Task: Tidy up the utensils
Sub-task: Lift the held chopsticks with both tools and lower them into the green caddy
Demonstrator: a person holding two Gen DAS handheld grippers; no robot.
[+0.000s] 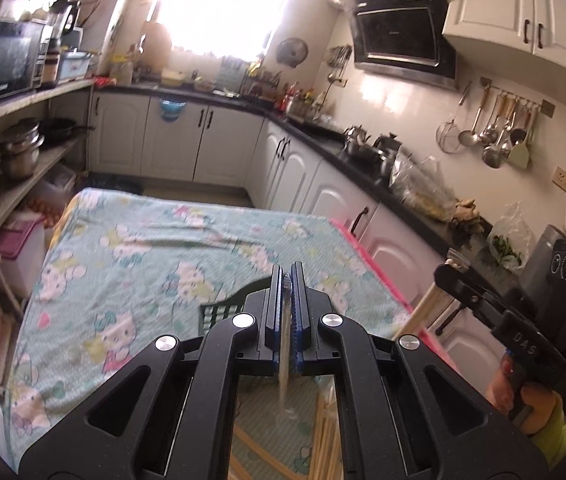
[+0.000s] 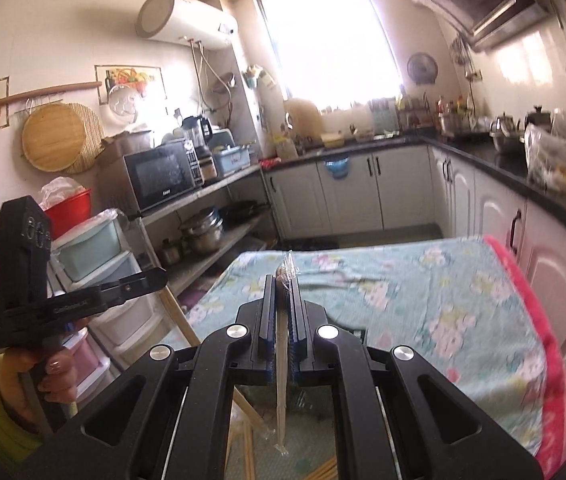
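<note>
Clamping wrapped chopsticks [image 1: 285, 344], both grippers raised.

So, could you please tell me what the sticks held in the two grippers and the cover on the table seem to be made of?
The chopsticks in the left hand-held gripper look like pale bamboo or wood. Those in the right hand-held gripper look the same, inside a glossy clear wrapper, probably plastic. The table cover looks like soft printed fabric, matte and wrinkled.

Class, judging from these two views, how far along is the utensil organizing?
Nothing visibly sorted yet. In hand: the left gripper and right gripper are each shut on plastic-wrapped chopsticks held above the tablecloth. Left: loose chopsticks lie below; the dark basket awaits them.
</note>
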